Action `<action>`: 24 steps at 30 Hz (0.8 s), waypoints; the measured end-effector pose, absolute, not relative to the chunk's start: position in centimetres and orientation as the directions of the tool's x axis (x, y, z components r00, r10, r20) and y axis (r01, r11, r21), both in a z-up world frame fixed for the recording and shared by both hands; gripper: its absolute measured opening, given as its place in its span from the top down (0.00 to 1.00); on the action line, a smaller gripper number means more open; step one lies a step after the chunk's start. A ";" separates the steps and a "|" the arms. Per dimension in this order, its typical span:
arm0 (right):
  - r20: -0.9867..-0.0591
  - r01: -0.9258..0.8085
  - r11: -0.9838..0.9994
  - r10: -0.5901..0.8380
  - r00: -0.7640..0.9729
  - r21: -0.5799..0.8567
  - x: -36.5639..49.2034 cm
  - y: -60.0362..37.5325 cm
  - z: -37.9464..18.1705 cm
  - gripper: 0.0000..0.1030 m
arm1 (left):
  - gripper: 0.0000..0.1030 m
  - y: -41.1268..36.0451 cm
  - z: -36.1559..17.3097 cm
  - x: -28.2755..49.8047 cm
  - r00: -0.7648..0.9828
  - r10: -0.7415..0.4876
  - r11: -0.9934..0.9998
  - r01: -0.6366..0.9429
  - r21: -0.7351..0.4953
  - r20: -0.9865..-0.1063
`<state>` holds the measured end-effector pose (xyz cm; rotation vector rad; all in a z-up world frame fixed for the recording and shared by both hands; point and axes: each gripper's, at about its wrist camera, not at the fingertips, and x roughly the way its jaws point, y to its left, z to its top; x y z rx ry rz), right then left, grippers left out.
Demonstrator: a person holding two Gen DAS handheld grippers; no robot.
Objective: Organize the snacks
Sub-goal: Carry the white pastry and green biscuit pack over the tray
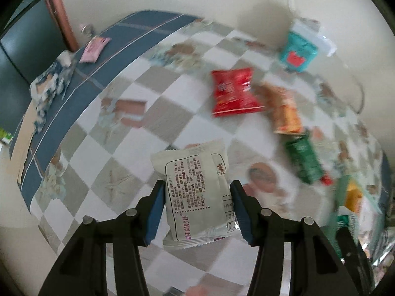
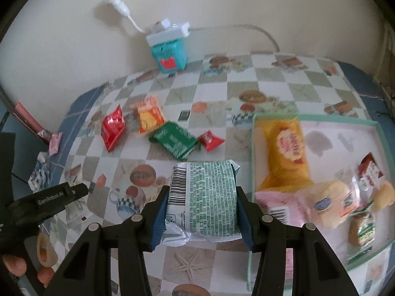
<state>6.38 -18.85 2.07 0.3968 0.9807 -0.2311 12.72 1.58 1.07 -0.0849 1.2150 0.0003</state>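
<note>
My left gripper (image 1: 197,185) is shut on a white snack packet (image 1: 190,162) with printed text, its blue pads pressing both long sides, held above the checkered tablecloth (image 1: 128,148). My right gripper (image 2: 203,188) is shut on a white packet with green print and a barcode (image 2: 209,180), just left of a teal-rimmed tray (image 2: 318,118). In the tray lie a yellow packet (image 2: 286,143), a pink packet (image 2: 276,202) and several small wrapped snacks. Loose on the table are a red bag (image 2: 113,129), an orange packet (image 2: 149,117), a green packet (image 2: 174,139) and a small red packet (image 2: 209,140).
A teal box (image 2: 169,54) with a white power strip on top stands against the back wall, a cable running right. On the cloth's blue left border lie a pink packet (image 1: 95,48) and a crumpled wrapper (image 1: 49,86). A hand (image 2: 14,266) holds the other tool's black body (image 2: 49,199) at lower left.
</note>
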 end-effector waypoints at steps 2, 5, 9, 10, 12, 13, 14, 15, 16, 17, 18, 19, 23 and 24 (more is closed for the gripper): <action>-0.836 0.379 0.900 -0.032 0.548 0.214 6.0 -19.5 2.7 0.49 | 0.47 0.1 2.4 12.2 0.371 -0.067 0.997 -0.011 -0.076 -0.926; -0.830 0.406 0.888 -0.051 0.556 0.217 5.5 -20.8 3.2 0.49 | 0.47 -1.8 4.5 12.7 0.389 -0.103 0.995 0.034 -0.098 -0.915; -0.823 0.460 0.860 -0.088 0.561 0.222 4.4 -23.1 3.8 0.49 | 0.47 -5.5 4.9 14.5 0.404 -0.146 0.988 0.109 -0.111 -0.903; -0.821 0.477 0.850 -0.099 0.562 0.224 4.0 -23.8 3.9 0.49 | 0.47 -6.3 5.0 14.3 0.406 -0.153 0.986 0.126 -0.111 -0.901; -0.820 0.510 0.831 -0.122 0.559 0.224 3.3 -25.2 4.1 0.49 | 0.47 -8.3 5.4 14.0 0.403 -0.174 0.980 0.164 -0.116 -0.899; -0.821 0.530 0.818 -0.136 0.555 0.224 2.9 -26.0 4.1 0.49 | 0.47 -9.2 5.5 13.9 0.401 -0.183 0.976 0.181 -0.119 -0.898; -0.822 0.549 0.805 -0.148 0.550 0.223 2.6 -26.8 4.1 0.49 | 0.47 -9.8 5.6 13.7 0.400 -0.188 0.974 0.192 -0.119 -0.897; -0.823 0.564 0.795 -0.157 0.547 0.223 2.3 -27.4 4.0 0.49 | 0.47 -11.0 5.7 13.5 0.397 -0.197 0.969 0.217 -0.117 -0.896; -0.824 0.583 0.781 -0.167 0.542 0.225 1.8 -28.3 3.9 0.49 | 0.47 -11.7 5.8 13.3 0.397 -0.202 0.966 0.232 -0.115 -0.895; -0.826 0.601 0.767 -0.176 0.535 0.226 1.4 -29.1 3.7 0.49 | 0.47 -12.5 5.9 13.1 0.398 -0.207 0.962 0.248 -0.112 -0.894; -0.828 0.615 0.755 -0.184 0.530 0.225 1.1 -29.8 3.5 0.49 | 0.47 -13.3 6.0 12.9 0.398 -0.210 0.958 0.266 -0.107 -0.893; -0.831 0.635 0.740 -0.196 0.521 0.224 0.6 -30.7 3.3 0.49 | 0.47 -14.4 6.0 12.7 0.396 -0.216 0.952 0.290 -0.102 -0.893; -0.838 0.695 0.684 -0.232 0.494 0.220 -1.2 -33.6 2.6 0.49 | 0.47 -17.4 6.3 12.0 0.399 -0.234 0.932 0.352 -0.088 -0.887; -0.839 0.710 0.670 -0.242 0.487 0.219 -1.6 -34.3 2.4 0.49 | 0.47 -18.2 6.3 11.8 0.402 -0.241 0.926 0.368 -0.085 -0.884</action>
